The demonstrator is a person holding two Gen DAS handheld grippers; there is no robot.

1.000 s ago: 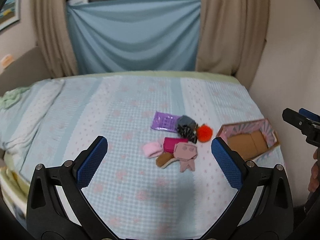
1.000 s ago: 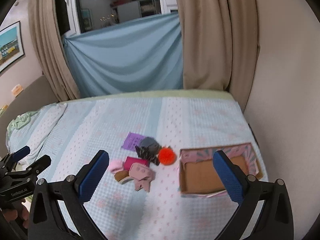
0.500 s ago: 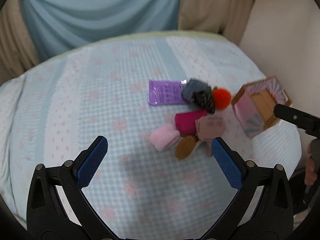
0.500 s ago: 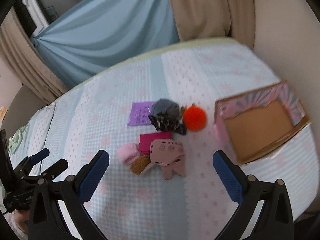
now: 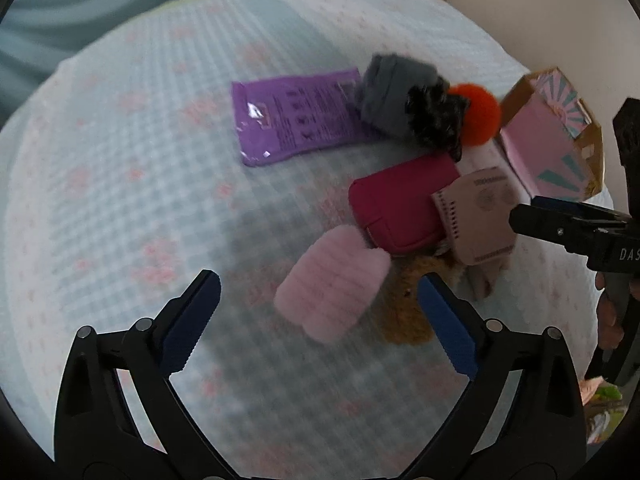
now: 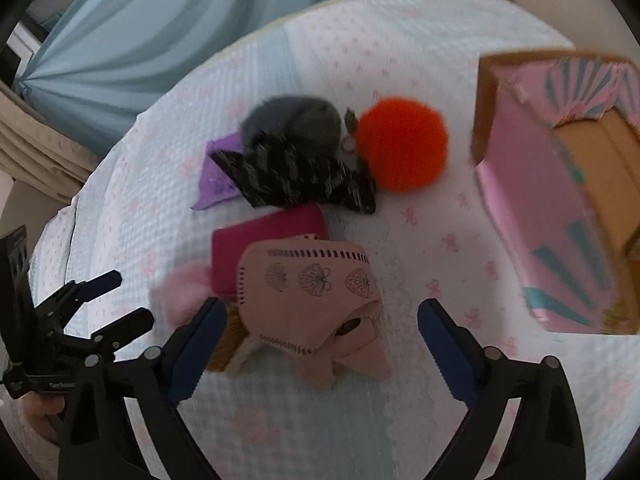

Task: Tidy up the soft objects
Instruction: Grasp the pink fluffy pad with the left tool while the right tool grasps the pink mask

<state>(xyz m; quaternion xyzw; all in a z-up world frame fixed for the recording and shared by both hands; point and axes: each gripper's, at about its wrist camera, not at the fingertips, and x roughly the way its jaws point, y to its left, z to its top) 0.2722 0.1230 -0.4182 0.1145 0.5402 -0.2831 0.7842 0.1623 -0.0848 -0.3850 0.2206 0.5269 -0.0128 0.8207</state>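
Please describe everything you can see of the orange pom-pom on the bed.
The orange pom-pom is a round, fluffy ball of bright orange-red, seemingly of yarn or fur. It lies on the light checked bedspread, at the right end of the pile. Its left side touches the black patterned item and the grey bundle. The pink box stands apart to its right. No tool touches it.

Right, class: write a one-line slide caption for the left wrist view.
Open left gripper approaches a fluffy pink item in the soft-object pile on the bed.

Both wrist cams look down, close, sharing soft pile (from opp. sides).
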